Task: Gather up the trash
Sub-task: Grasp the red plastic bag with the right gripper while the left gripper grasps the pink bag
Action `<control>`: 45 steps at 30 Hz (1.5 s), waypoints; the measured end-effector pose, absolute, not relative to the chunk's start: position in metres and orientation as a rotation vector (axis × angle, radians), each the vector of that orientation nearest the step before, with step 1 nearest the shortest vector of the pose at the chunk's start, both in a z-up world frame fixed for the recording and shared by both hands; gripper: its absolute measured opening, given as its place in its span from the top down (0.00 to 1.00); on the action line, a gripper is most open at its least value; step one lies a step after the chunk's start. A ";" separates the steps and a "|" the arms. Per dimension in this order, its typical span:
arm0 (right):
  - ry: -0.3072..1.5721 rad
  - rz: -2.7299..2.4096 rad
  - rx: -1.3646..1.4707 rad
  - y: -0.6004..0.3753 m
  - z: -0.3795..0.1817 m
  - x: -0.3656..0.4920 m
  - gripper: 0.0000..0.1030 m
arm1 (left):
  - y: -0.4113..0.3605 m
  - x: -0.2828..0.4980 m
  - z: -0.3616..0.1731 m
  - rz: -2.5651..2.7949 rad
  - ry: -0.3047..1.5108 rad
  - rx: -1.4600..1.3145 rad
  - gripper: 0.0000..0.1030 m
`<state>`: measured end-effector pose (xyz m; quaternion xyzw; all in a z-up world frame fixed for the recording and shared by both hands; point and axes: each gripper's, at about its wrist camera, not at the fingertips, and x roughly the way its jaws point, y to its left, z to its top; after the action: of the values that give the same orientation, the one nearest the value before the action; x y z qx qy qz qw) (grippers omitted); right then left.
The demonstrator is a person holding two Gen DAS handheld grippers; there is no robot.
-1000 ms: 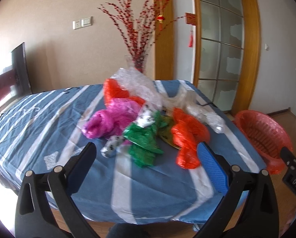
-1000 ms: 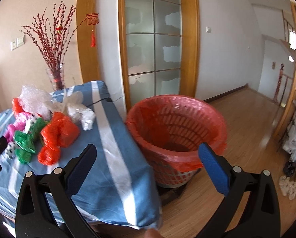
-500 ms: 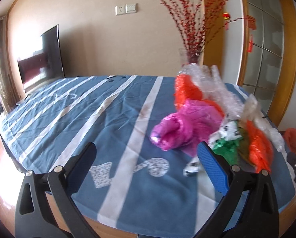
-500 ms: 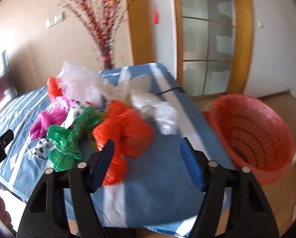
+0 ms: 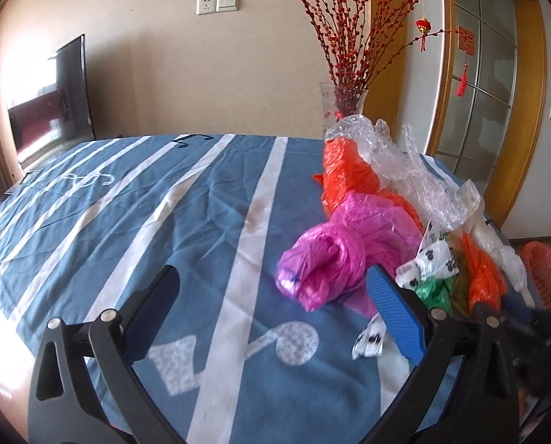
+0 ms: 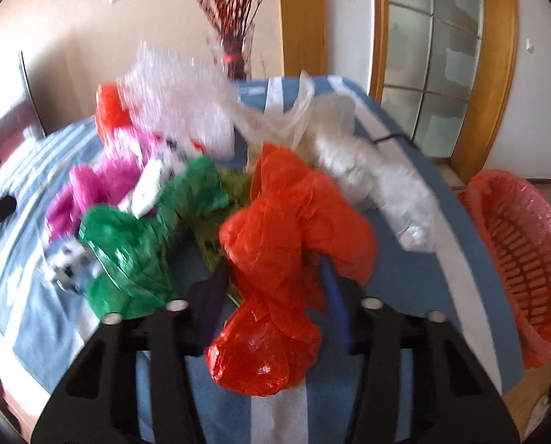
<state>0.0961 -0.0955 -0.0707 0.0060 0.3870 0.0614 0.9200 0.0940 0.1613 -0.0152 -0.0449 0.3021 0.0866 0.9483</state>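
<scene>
- We've got the crumpled orange-red plastic bag [image 6: 294, 229] sitting at the near edge of the trash pile, on the blue cloth with white stripes [image 6: 416, 281] that covers the table.
- Our right gripper [image 6: 275, 288] has its black finger on one side of that bag and the blue-padded one on the other. The bag fills the gap, but the shot is smeared, so we can't tell if the pads are actually pressing on it.
- Just left of it lies a scrunched green plastic bag [image 6: 135, 244], with a white scrap printed with black paw marks [image 6: 68, 262] beside that and a magenta plastic bag [image 6: 90, 188] behind.
- Further back there's clear bubble wrap [image 6: 179, 96], plus a whitish crumpled bag [image 6: 368, 162] on the right.
- A red plastic basket lined with a red bag [image 6: 523, 251] stands off the table's right side, on the floor.
- Our left gripper [image 5: 271, 303] hovers over the cloth with its fingers wide apart, nothing in them, the magenta bag just beyond its blue pad.
- At the far end is a glass vase of red berry branches [image 5: 344, 107].
</scene>
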 end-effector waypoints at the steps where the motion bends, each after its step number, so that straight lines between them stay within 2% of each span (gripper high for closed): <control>1: 0.796 0.131 0.017 -0.097 -0.073 0.095 0.66 | 0.162 0.097 -0.015 0.169 0.618 -0.093 0.06; 5: 0.769 0.141 0.033 -0.105 -0.066 0.084 0.77 | 0.159 0.112 -0.017 0.136 0.636 -0.075 0.11; 10: 0.695 0.167 0.039 -0.112 -0.046 0.067 0.79 | 0.151 0.135 -0.024 0.094 0.689 -0.033 0.23; 27: 0.697 0.174 0.058 -0.124 -0.040 0.064 0.79 | 0.142 0.176 -0.053 0.012 0.832 -0.016 0.23; 30: 0.694 0.169 0.047 -0.124 -0.040 0.062 0.79 | 0.144 0.180 -0.062 0.003 0.866 -0.045 0.35; 37: 0.694 0.161 0.043 -0.125 -0.041 0.061 0.79 | 0.154 0.170 -0.052 -0.016 0.797 -0.085 0.57; 40: 0.694 0.161 0.044 -0.126 -0.041 0.060 0.79 | 0.158 0.164 -0.043 -0.002 0.761 -0.078 0.61; 45: 0.681 0.160 0.039 -0.129 -0.036 0.057 0.79 | 0.164 0.141 -0.017 0.030 0.677 -0.054 0.61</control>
<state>0.0572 -0.1293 -0.0362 0.0192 0.3336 0.0783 0.9393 0.1410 0.1643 -0.0175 -0.0265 0.3322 0.0145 0.9427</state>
